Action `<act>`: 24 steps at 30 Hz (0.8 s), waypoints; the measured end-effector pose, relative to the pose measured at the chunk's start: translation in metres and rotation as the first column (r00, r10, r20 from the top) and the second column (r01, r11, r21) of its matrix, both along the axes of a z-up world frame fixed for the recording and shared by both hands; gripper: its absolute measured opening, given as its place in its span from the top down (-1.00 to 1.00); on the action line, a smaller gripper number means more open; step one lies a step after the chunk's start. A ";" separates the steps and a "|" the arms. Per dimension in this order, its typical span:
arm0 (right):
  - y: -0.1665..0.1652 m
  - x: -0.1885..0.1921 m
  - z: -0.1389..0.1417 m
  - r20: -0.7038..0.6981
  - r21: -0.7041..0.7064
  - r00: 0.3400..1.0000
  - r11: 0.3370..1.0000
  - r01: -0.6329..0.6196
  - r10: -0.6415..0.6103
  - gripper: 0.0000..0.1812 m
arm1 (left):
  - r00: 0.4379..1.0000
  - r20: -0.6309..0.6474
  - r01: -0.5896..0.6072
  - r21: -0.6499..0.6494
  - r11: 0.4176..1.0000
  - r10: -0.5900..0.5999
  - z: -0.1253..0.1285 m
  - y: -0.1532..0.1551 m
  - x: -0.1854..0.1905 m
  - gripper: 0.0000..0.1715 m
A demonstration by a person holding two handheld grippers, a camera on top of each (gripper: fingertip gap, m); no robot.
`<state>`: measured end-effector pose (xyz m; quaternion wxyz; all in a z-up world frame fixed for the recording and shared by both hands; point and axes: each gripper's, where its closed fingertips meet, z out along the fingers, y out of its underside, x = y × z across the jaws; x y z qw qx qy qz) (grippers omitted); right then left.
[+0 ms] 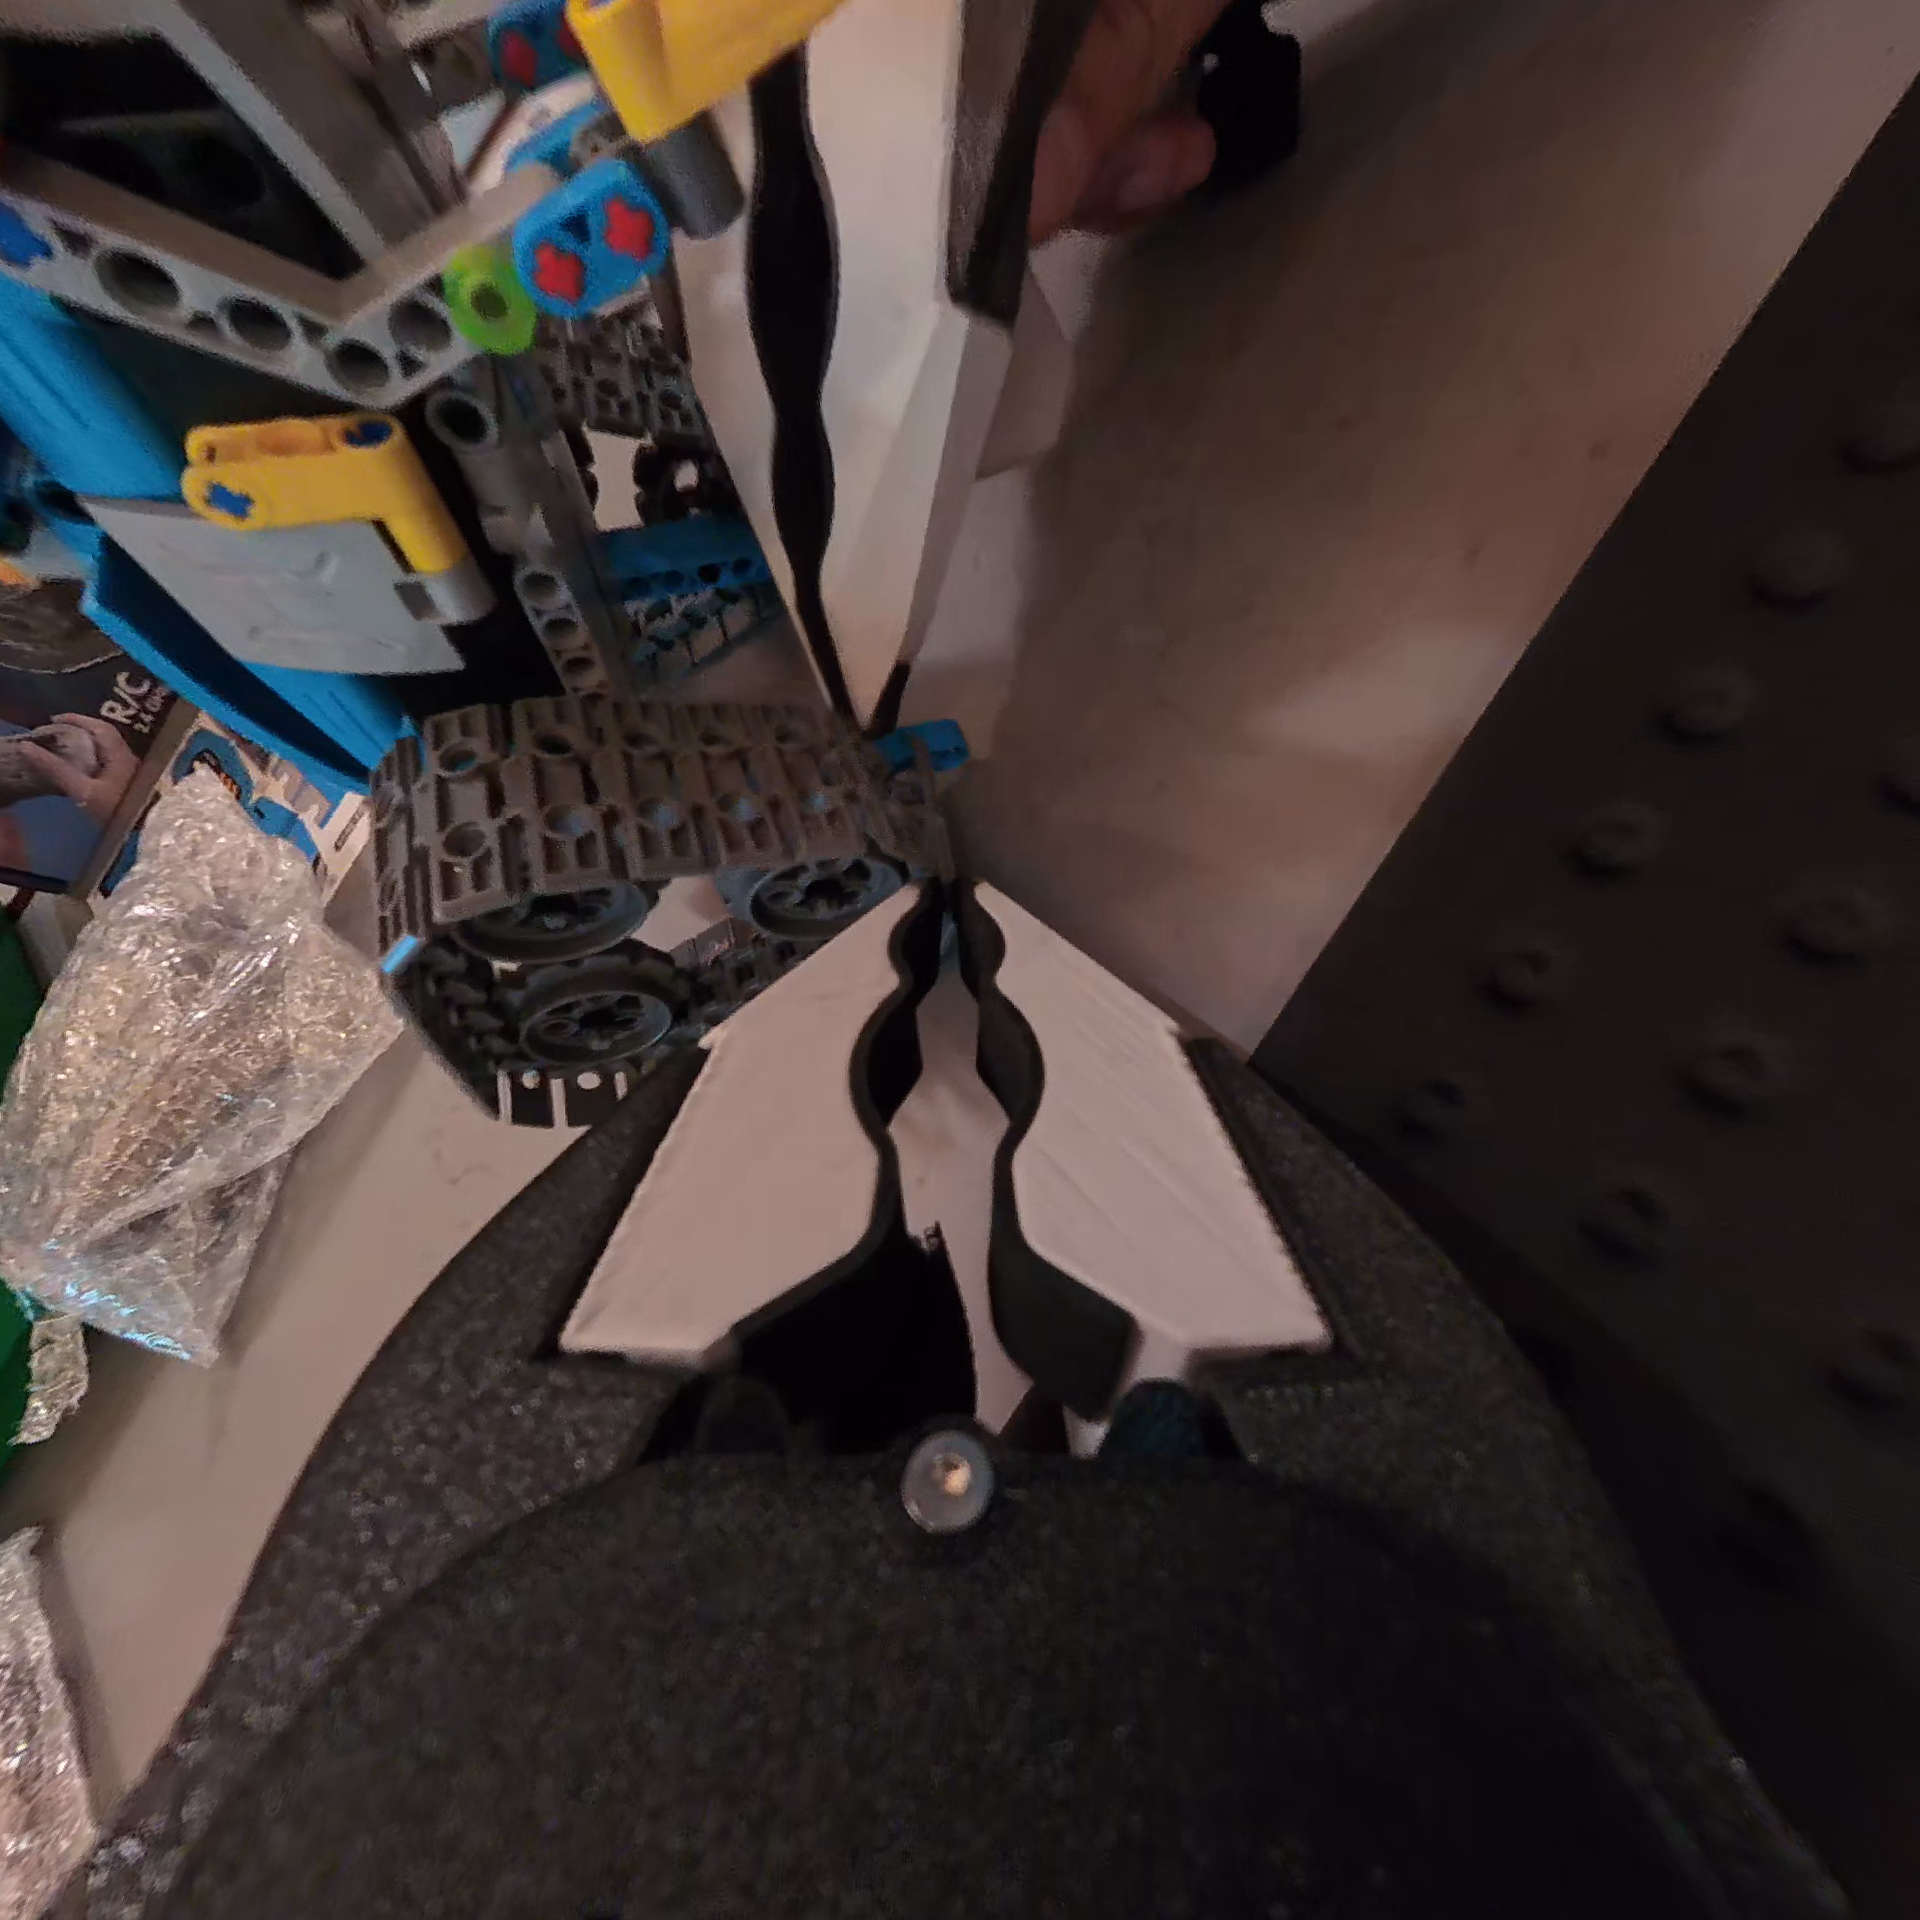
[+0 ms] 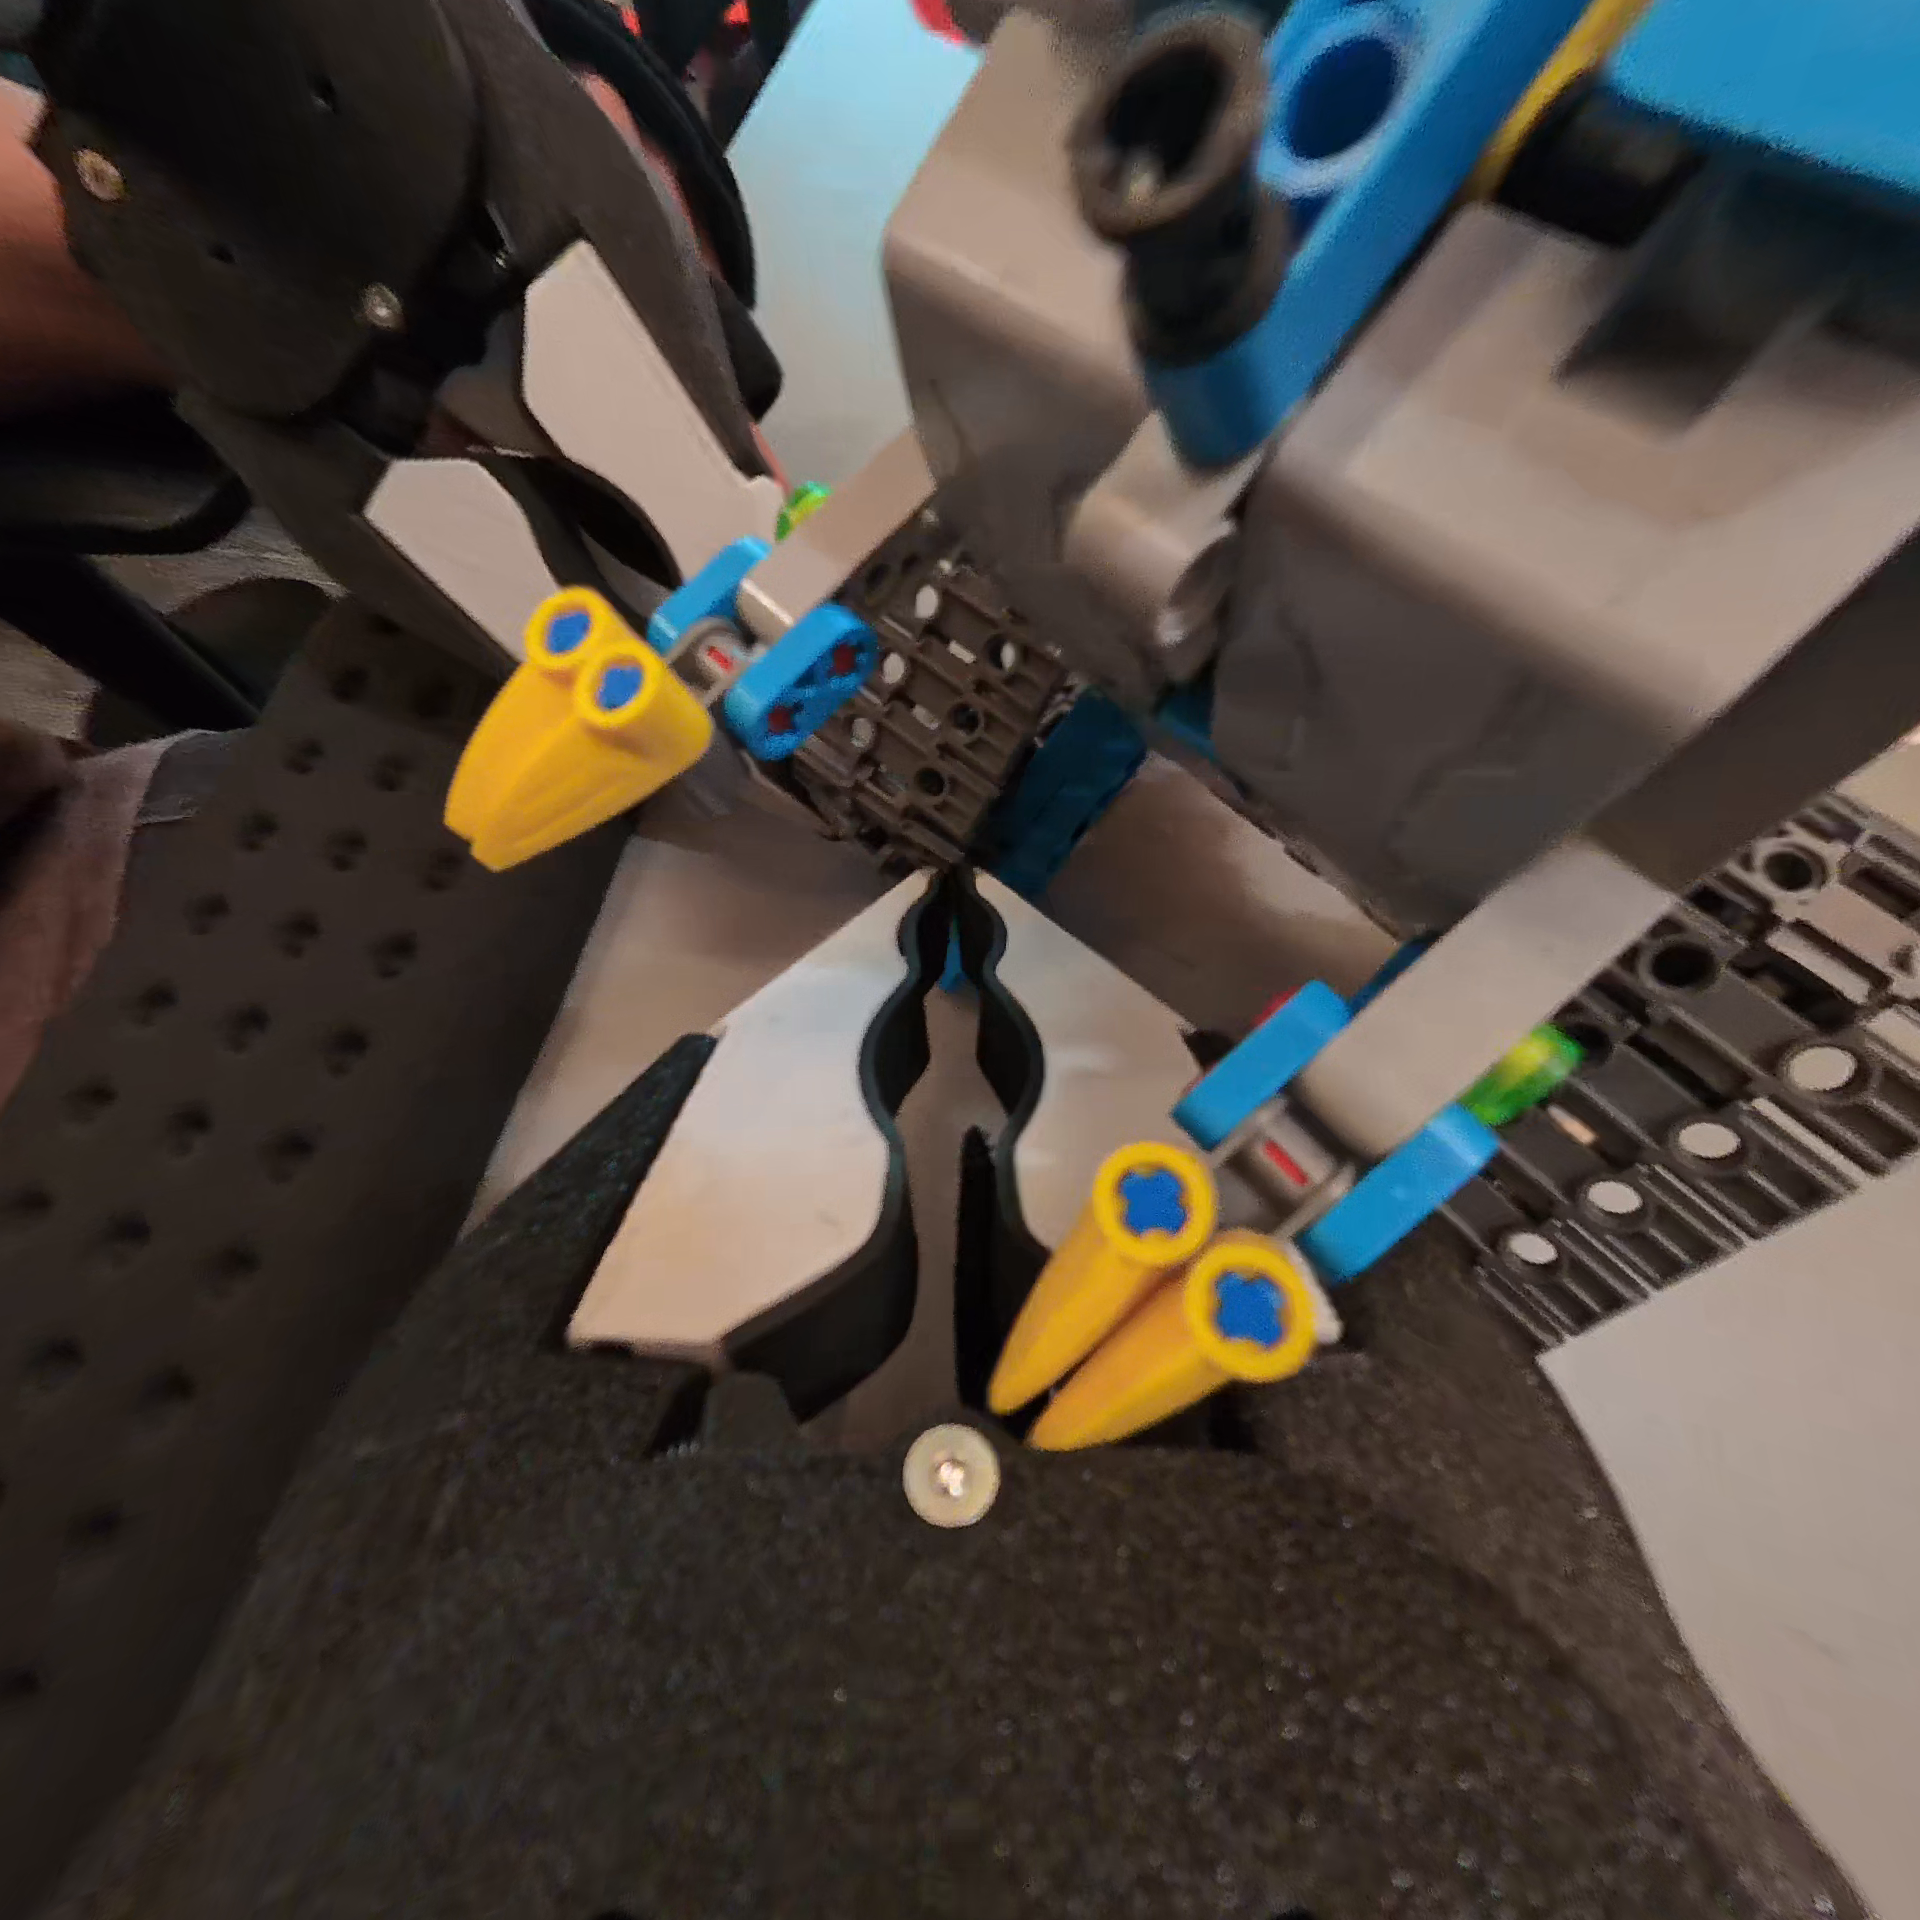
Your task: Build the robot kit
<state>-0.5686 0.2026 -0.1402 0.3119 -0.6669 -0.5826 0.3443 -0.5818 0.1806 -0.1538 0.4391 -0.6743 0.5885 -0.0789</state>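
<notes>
Left wrist view: left gripper (image 1: 940,894) jaws nearly closed, tips pinched at the end of the dark grey track (image 1: 634,805) of a brick-built tracked vehicle (image 1: 436,540); whether they hold it, cannot tell. Right gripper (image 1: 878,696) descends from above, tips just beyond the left's, by a small blue piece (image 1: 925,743). Crumpled clear wrap (image 1: 177,1039) lies well left of the jaws; black studded mat (image 1: 1683,935) right. Right wrist view: right gripper (image 2: 951,883) jaws almost shut on a small blue part (image 2: 951,961) between the pads, tips touching the track. Yellow prongs (image 2: 1153,1299) just right of the jaws, another pair (image 2: 571,727) upper left.
</notes>
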 end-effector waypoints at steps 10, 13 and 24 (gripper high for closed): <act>-0.006 0.006 -0.019 0.131 0.155 0.991 0.987 -0.041 0.020 1.00 | 0.997 0.042 -0.055 -0.055 0.997 0.058 0.002 0.006 -0.004 0.98; -0.008 0.001 -0.010 0.074 0.150 0.996 0.987 -0.055 0.045 1.00 | 0.999 0.027 -0.046 -0.046 0.998 0.047 0.000 0.006 -0.003 0.98; -0.004 -0.001 -0.005 -0.002 0.294 0.996 0.952 -0.084 0.089 0.46 | 0.997 0.062 -0.033 -0.110 0.993 0.040 0.000 0.005 -0.002 0.97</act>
